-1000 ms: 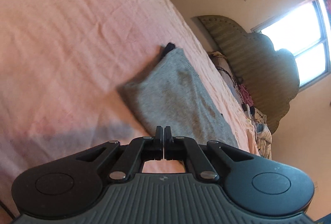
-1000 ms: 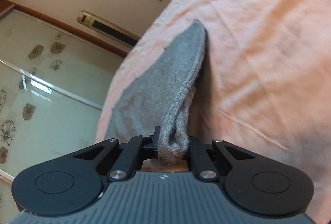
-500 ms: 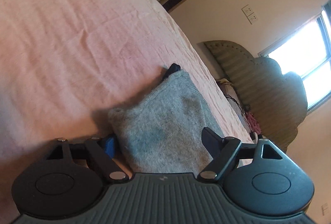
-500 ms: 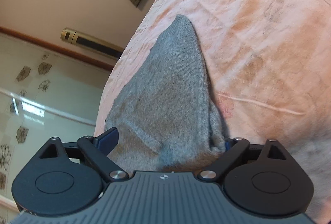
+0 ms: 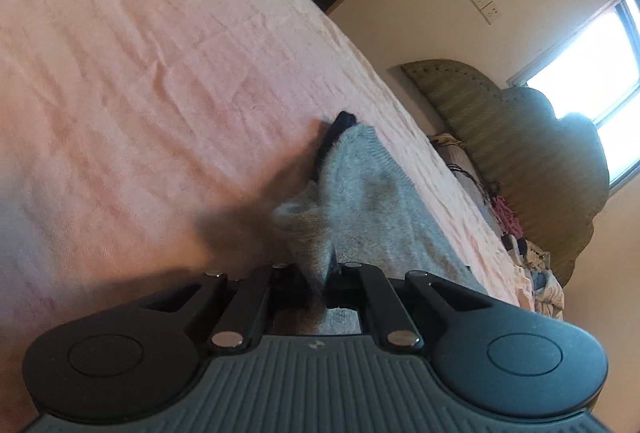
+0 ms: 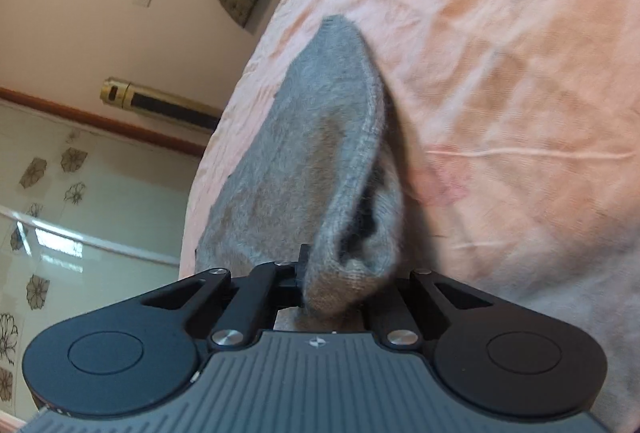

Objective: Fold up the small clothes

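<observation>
A: What fills most of both views?

B: A pink bedsheet (image 5: 160,81), wrinkled, spread across the bed. Beyond its far edge stands a padded green headboard (image 5: 520,137) with a heap of clothes (image 5: 516,233) at its foot, and a bright window (image 5: 592,65) above.

A: And the thing being folded?

B: A small grey knit garment (image 5: 372,193) lies on the sheet near the bed's edge. In the right wrist view the same grey knit garment (image 6: 312,153) rises from the sheet toward the camera, its edge curled into a loose roll.

A: How do the tools stand?

B: The left gripper (image 5: 320,273) is clamped on a bunched corner of the knit, which is pulled up into a peak. The right gripper (image 6: 340,281) pinches the rolled edge, fingers drawn in tight against the cloth.

A: Anything smaller?

B: A dark piece (image 5: 340,129) pokes out from under the garment's far end; it may be a second item or a lining, the blur makes it hard to say.
</observation>
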